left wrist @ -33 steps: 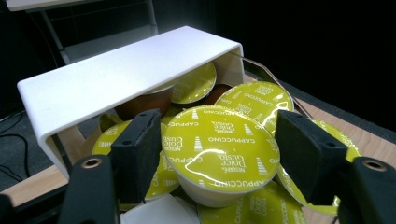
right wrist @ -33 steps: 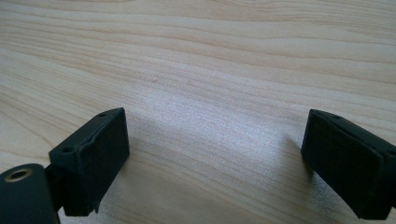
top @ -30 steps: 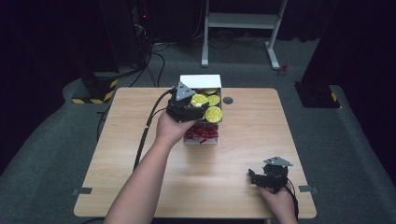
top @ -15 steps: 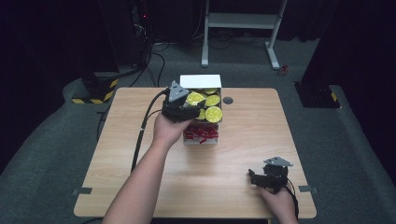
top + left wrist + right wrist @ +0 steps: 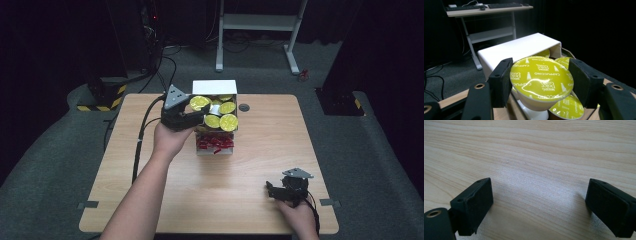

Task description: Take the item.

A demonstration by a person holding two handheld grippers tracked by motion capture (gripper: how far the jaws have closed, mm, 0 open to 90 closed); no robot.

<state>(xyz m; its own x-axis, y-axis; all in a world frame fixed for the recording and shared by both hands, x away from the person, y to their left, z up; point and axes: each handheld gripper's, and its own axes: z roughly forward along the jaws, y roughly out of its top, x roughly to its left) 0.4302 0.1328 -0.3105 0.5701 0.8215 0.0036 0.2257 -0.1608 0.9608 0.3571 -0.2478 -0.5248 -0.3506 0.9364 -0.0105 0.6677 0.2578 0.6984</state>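
We see the left gripper (image 5: 540,82) holding 1 yellow coffee cup (image 5: 541,80) above the white box (image 5: 216,116). The right gripper (image 5: 540,207) is wide open, low over the wooden table (image 5: 536,150).

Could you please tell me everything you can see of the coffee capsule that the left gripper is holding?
The capsule is a pale plastic cup under a glossy yellow foil lid printed "Nescafé Dolce Gusto Cappuccino" in white. It sits tilted between the left gripper, whose black padded fingers press on opposite edges of its rim. It is held above the open white box and the other yellow-lidded capsules inside it.
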